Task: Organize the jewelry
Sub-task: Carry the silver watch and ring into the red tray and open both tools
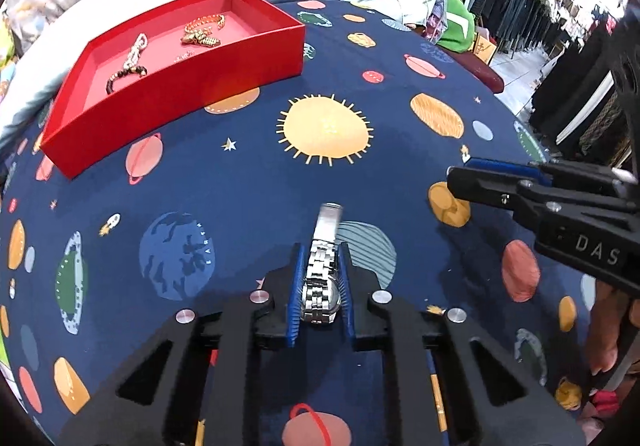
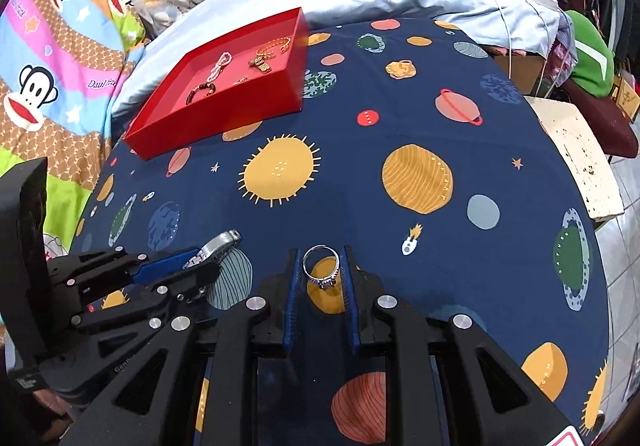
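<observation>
A navy cloth printed with planets and a sun (image 1: 326,129) covers the work surface, and toward its far left side sits an open red box (image 1: 224,73), the place where the jewelry is being gathered. Several pieces already lie on its floor: a gold chain bracelet (image 1: 202,31), a pale beaded strand (image 1: 136,49) and a dark beaded bracelet (image 1: 120,77) touching the strand's end, with something small and hard to make out between them. That part of the job looks done. Two pieces are out of the box, each lifted in a tool. The left gripper (image 1: 320,286) is closed on a silver metal-link watch (image 1: 322,274), pinched across the case with the band sticking forward past the blue pads. The right gripper (image 2: 321,272) is clamped narrow on a silver ring with a stone setting (image 2: 322,266), held upright between its fingers. Both tools hover low over the near part of the cloth, well apart from the box, so what is left, by my reading, is carrying the watch and ring over and setting them inside.
</observation>
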